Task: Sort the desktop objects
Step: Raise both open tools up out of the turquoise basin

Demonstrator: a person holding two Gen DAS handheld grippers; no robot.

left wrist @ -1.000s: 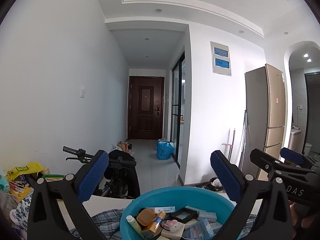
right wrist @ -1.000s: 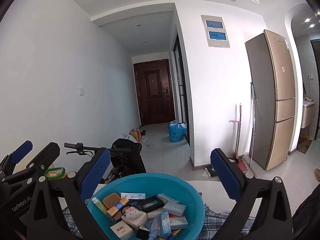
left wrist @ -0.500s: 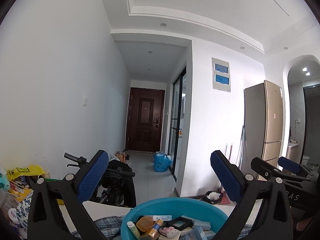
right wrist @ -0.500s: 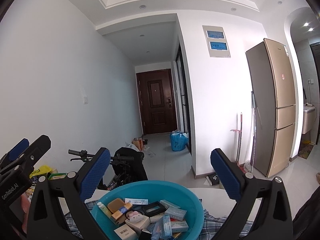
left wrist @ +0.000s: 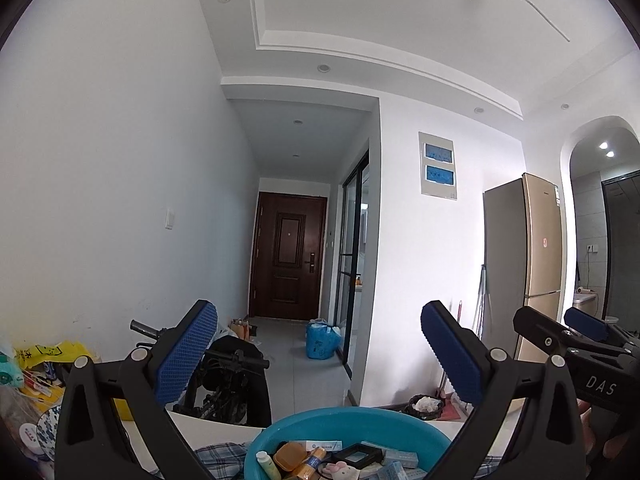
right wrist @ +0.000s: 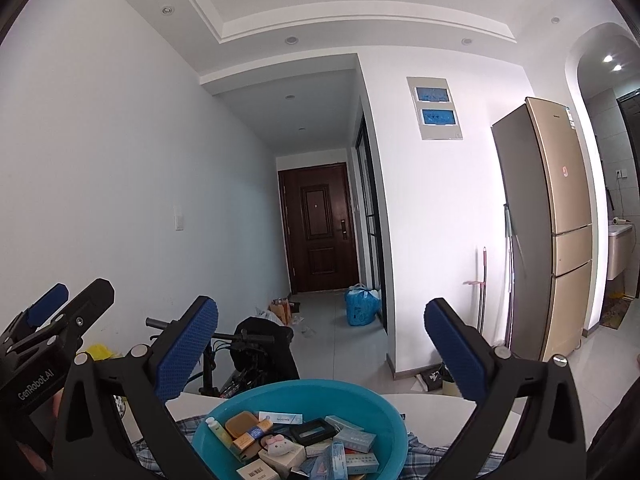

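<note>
A blue plastic basin sits on a white table over a plaid cloth, full of small items: boxes, a small white bottle, an orange case, a black case, a pink plush charm. The basin also shows at the bottom of the left wrist view. My left gripper is open and empty, raised above the basin's near side. My right gripper is open and empty, also above the basin. Each gripper shows at the edge of the other's view.
A scooter with handlebars stands behind the table. Yellow bags and clutter lie at the left. A fridge stands at the right. A hallway leads to a dark door, with a blue bag on the floor.
Both grippers have tilted upward, so the basin has dropped lower in both views and more ceiling shows. Both jaws have stayed open.
</note>
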